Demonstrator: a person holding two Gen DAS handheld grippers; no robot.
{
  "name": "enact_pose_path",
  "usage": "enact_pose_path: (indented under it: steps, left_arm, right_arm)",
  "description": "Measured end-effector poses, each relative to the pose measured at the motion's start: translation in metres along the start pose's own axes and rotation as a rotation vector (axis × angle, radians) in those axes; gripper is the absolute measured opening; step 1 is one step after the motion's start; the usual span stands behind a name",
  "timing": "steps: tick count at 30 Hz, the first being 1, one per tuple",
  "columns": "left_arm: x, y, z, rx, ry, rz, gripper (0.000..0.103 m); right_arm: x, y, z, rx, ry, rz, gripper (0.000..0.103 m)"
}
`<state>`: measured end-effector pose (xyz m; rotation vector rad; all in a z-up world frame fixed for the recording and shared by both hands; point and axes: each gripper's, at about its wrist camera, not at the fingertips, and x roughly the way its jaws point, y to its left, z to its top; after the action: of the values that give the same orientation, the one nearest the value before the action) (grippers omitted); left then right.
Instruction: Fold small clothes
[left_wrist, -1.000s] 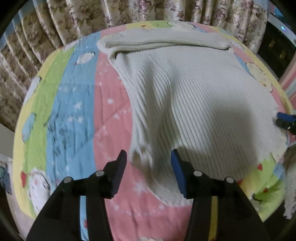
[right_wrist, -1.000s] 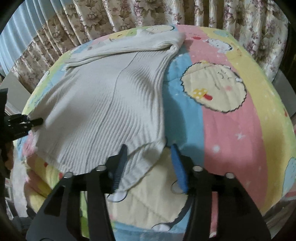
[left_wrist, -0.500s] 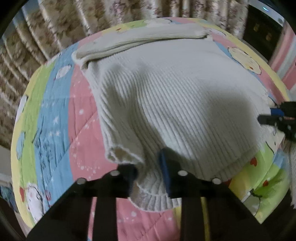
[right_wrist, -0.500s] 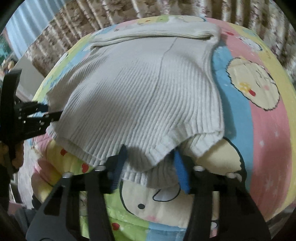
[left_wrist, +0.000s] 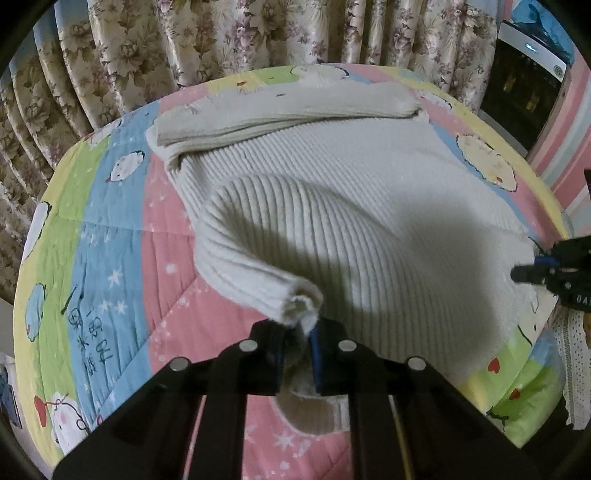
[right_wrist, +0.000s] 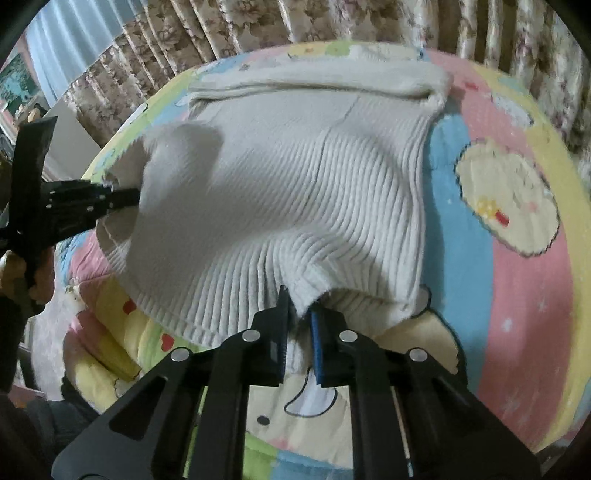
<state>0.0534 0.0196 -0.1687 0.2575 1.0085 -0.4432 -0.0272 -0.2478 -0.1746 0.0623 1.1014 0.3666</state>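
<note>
Where cream ribbed knit sweater (left_wrist: 369, 206) fills frame centre: soft, limp, probably light. Left gripper (left_wrist: 298, 345), right gripper (right_wrist: 300, 334) clenched on hem corners.

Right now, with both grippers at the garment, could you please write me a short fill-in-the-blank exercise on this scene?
1. Both grippers are shut on the near hem of a ribbed, cream ____.
2. The left gripper lifts its corner, so the knit curls up off the ____ quilt.
3. Behind the bed hang ____-patterned curtains.
4. At the garment's far end, the folded part lies ____ on the body, away from the right gripper.

Missing words: sweater; colourful; floral; flat
</note>
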Motion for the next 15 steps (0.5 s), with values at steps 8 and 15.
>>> enact_pose_path:
  steps: [8,15]
  left_arm:
    - [-0.002,-0.005,0.006,0.024,-0.004,-0.004,0.012]
    - [-0.002,-0.005,0.008,0.034,-0.001,0.005,0.012]
  right_arm:
    - [-0.014,-0.015,-0.015,0.108,0.011,-0.014,0.058]
    - [-0.003,-0.012,-0.016,0.180,0.010,0.098,0.062]
